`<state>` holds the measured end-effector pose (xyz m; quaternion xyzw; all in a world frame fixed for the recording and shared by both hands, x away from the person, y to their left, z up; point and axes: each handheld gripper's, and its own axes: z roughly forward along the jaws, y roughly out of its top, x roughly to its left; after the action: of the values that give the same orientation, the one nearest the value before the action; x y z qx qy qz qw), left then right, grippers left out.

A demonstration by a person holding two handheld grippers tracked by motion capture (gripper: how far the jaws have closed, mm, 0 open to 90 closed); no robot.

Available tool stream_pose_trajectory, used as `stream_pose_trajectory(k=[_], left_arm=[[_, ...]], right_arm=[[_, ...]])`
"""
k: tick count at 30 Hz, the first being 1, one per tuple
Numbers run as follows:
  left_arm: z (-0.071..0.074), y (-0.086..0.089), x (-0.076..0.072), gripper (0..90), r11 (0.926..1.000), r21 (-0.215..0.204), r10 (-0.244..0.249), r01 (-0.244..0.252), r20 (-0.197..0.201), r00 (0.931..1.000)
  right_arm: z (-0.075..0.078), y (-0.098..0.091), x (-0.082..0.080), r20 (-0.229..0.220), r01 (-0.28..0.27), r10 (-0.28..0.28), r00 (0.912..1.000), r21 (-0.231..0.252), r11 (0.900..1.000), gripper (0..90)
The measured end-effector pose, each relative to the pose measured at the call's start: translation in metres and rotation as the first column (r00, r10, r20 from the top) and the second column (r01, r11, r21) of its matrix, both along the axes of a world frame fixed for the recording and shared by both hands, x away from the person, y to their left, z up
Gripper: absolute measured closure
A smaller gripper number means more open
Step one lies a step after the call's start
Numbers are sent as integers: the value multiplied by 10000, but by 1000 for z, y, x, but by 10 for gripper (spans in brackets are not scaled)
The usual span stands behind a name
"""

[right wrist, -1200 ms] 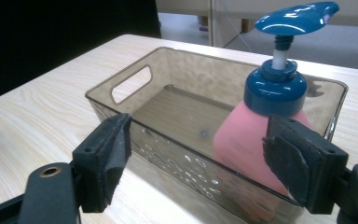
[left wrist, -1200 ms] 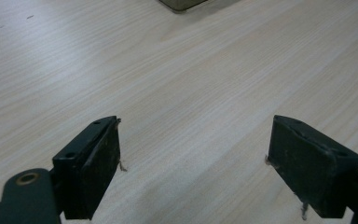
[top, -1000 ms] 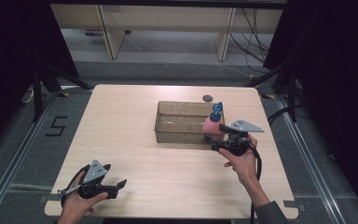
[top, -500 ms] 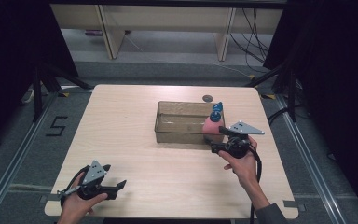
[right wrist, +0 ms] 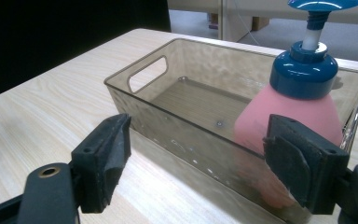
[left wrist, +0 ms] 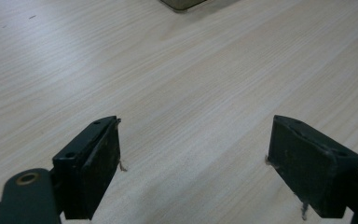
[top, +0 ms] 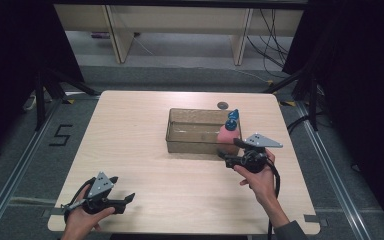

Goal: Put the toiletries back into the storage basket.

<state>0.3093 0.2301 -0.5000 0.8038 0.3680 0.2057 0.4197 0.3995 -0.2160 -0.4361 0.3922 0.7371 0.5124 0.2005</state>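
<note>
The pink pump bottle [right wrist: 286, 116] is standing upright inside the right end of the clear bin [top: 192, 145], which is sitting toward the far right of the table [top: 145, 135]. The right gripper [right wrist: 205, 158] is hovering just outside the bin's near wall, jaws spread and gripping nothing. The left gripper [left wrist: 198, 163] is idling spread over bare wood at the near left. The bottle is probably light, smooth and top-heavy, so its blue collar [right wrist: 304, 67] looks the surest hold.

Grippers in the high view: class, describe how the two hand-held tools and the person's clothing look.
Both the left gripper and right gripper are black, each topped by a grey three-cornered plate and trailing a black cable. A grey sleeve covers the right forearm.
</note>
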Motion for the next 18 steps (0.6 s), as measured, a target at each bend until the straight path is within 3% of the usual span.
stream_pose_trajectory(k=[2,3,5,7,8,12,14,15,17,18], left_arm=[[0,0,0,164,10000,3,0,0,-8,10000],[1,1,0,164,9998,180,-68,68,-5,10000],[0,0,0,165,10000,76,-27,27,-3,10000],[0,0,0,165,10000,63,-19,19,-4,10000],[0,0,0,165,10000,81,-28,28,-10,10000],[0,1,0,165,9998,161,-67,67,-12,10000],[0,1,0,165,9999,149,-75,75,-13,10000],[0,0,0,165,10000,57,-18,18,0,10000],[0,0,0,164,9999,122,-40,40,-2,10000],[0,0,0,165,9999,149,-20,19,9,10000]], right_arm=[[-1,2,-2,-364,-91,101,9993,285,9996,238],[-1,1,-2,-271,-104,109,9996,211,9997,238],[-2,0,-3,-149,-71,71,9999,-1,10000,238],[-3,2,-4,-221,-154,158,9996,182,9997,238],[-3,4,-6,-493,-68,86,9987,373,9993,239],[-3,1,-7,-33,-130,130,9999,68,9999,239],[-2,3,-10,-451,-145,161,9989,351,9993,239],[-2,3,-10,-451,-145,161,9989,351,9993,239],[-3,2,-10,-14,-185,185,9998,112,9998,238],[-3,3,-12,-320,-201,213,9993,376,9991,237]])
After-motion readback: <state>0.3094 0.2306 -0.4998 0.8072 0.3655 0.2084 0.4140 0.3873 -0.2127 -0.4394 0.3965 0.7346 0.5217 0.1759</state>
